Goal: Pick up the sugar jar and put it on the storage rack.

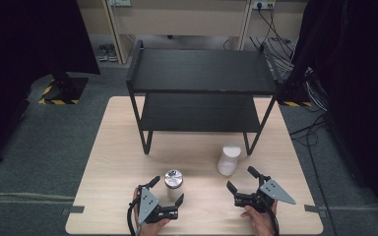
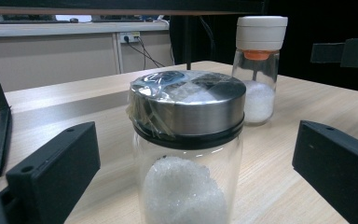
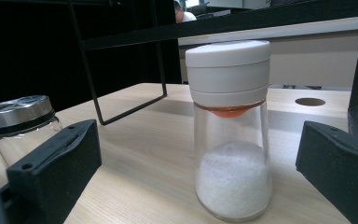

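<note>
Tabletop (image 1: 118, 147) of pale wood grain, rectangular, standing on grey carpet, with dark curtains at both sides of the room and a beige wall with sockets and loose cables at the back. Black two-tier metal shelf rack (image 1: 202, 73) stands on the far half of the table, both tiers bare. Two glass jars stand upright on the near half, long axes vertical, lids up. Steel-lidded jar (image 1: 173, 180) sits near the front edge, left of centre; its lid is wrapped in clear film and the glass holds white granules, seen to roughly a third of its height in the left gripper view (image 2: 186, 154). White-capped shaker (image 1: 229, 158) stands farther back and to the right, just in front of the rack's right front leg; an orange insert shows under the cap, and white granules fill about the lower third (image 3: 230, 130). The jars are apart, not touching. Left gripper (image 1: 167, 191) has its jaws spread, one each side of the steel-lidded jar, no contact visible. Right gripper (image 1: 241, 179) also has its jaws spread, aimed at the white-capped shaker, just short of it, holding nothing.
</note>
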Demonstrator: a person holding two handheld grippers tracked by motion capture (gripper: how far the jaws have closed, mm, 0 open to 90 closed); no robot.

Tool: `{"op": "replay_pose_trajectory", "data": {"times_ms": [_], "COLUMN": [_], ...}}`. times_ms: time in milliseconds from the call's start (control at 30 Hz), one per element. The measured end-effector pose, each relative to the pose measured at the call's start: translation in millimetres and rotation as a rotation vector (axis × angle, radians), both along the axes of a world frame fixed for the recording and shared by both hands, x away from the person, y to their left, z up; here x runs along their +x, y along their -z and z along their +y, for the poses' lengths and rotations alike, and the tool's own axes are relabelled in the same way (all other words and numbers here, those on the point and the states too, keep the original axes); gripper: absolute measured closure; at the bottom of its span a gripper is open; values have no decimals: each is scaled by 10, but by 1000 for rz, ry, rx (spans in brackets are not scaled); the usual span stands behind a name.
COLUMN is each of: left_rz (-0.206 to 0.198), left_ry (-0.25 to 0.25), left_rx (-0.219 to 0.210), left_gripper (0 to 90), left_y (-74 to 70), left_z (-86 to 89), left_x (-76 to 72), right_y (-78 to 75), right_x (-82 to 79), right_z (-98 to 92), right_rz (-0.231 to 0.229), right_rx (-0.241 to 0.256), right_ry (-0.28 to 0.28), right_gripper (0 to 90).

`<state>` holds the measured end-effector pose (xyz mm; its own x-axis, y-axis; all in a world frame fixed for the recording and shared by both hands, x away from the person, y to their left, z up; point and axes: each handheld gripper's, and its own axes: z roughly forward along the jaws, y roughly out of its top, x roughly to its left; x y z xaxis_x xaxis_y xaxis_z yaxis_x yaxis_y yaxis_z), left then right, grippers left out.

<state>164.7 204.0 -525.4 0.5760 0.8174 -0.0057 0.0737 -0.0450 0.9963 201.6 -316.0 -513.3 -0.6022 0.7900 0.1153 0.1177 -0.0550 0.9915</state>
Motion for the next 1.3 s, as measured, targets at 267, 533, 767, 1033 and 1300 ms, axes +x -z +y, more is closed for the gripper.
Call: {"op": "replay_pose_trajectory", "data": {"times_ms": [267, 533, 767, 1033, 1300], "left_rz": [1, 7, 32, 62, 90], "left_ry": [0, 2, -1, 14, 15], "left_rx": [0, 10, 15, 10, 24], "left_gripper": [0, 0, 0, 2, 3], "left_y": [-1, -20, -58, -93, -148], "left_z": [1, -10, -28, -6, -31], "left_x": [1, 15, 57, 126, 183], "right_y": [0, 1, 3, 0, 2], "right_x": [-3, -3, -1, -4, -1], "right_z": [3, 0, 4, 0, 4], "right_rz": [-1, 0, 0, -1, 1], "right_rx": [3, 2, 1, 3, 2], "right_ry": [2, 3, 2, 3, 2], "right_gripper": [4, 4, 4, 4, 4]}}
